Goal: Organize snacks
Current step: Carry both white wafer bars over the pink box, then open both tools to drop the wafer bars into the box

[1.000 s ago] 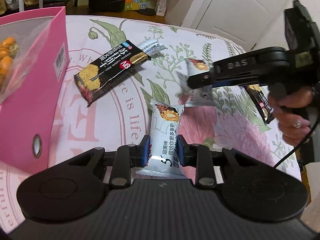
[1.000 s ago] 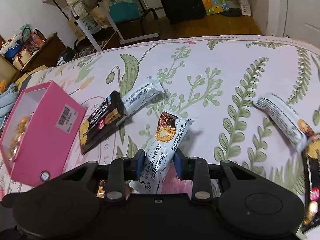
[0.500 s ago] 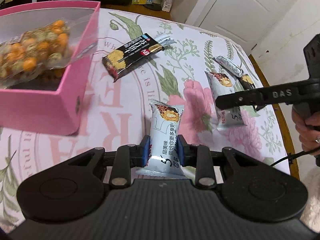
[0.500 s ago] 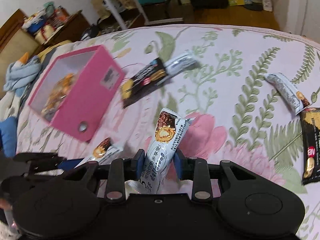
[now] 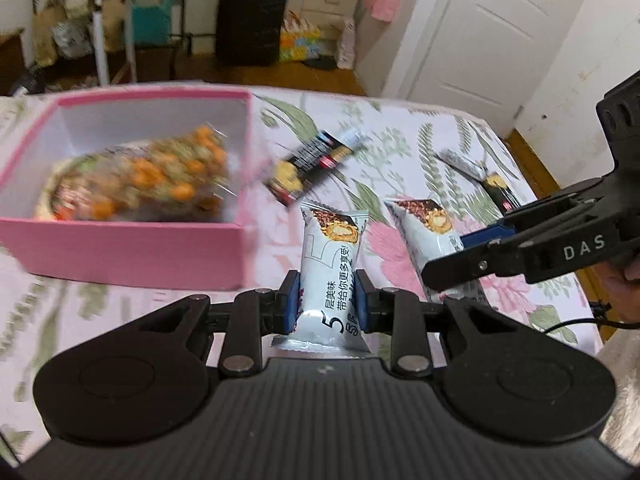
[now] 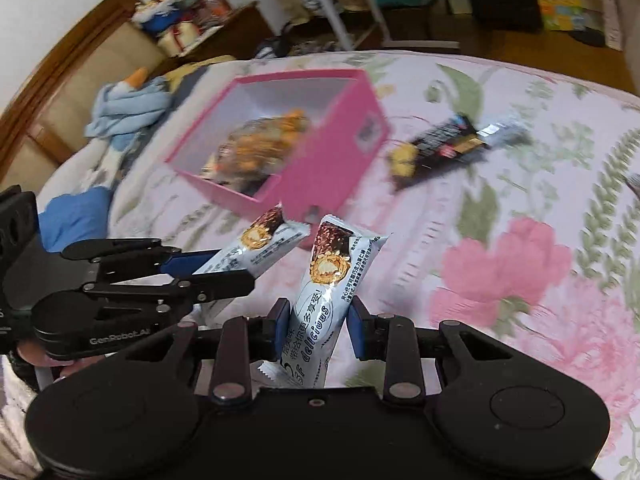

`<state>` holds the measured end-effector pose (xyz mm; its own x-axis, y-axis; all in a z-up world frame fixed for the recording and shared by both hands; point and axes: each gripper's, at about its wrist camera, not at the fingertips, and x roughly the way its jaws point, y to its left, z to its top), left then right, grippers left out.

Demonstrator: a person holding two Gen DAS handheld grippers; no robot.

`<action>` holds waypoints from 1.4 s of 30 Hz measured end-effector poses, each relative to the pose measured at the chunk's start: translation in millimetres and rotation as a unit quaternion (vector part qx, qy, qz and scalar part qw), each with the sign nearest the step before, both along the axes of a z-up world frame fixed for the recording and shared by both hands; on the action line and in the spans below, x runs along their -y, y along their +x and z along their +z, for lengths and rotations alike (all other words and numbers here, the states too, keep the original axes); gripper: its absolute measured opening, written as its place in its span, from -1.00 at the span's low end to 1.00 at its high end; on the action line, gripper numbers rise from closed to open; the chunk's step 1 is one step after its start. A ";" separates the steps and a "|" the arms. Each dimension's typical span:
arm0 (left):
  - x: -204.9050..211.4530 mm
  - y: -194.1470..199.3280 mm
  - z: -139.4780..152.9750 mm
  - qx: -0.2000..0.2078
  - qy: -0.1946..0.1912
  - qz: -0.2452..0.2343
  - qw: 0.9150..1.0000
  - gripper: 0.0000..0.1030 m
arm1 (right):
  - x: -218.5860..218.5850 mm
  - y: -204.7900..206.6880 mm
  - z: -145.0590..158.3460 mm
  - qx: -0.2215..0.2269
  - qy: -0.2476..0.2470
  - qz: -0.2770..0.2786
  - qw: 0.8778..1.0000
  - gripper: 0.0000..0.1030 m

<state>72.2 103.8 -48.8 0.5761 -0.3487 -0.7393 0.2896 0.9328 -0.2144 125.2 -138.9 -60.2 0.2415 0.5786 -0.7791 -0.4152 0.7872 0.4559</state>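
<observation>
a white snack packet [image 5: 329,268] clamped upright between left tongs [image 5: 326,306]

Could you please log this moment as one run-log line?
left gripper: shut on white wafer packet | right gripper: shut on second white wafer packet | pink cardboard box: open

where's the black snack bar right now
The black snack bar lies flat on the floral cloth, just right of the pink box in the left wrist view, overlapping a silver packet at its far end.
</observation>
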 end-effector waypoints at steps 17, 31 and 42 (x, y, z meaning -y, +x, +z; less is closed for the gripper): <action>-115.0 80.0 41.6 0.031 -0.012 0.102 0.994 -0.48 | -134.7 73.7 34.5 0.059 0.002 0.037 0.998 -0.31; -148.6 119.7 0.7 0.019 0.034 0.146 0.989 -0.15 | -174.9 120.5 2.2 0.052 0.003 0.000 0.999 -0.05; -105.3 74.5 36.2 0.040 0.043 0.079 0.995 0.13 | -63.0 69.4 60.7 0.082 -0.014 0.003 0.997 -0.05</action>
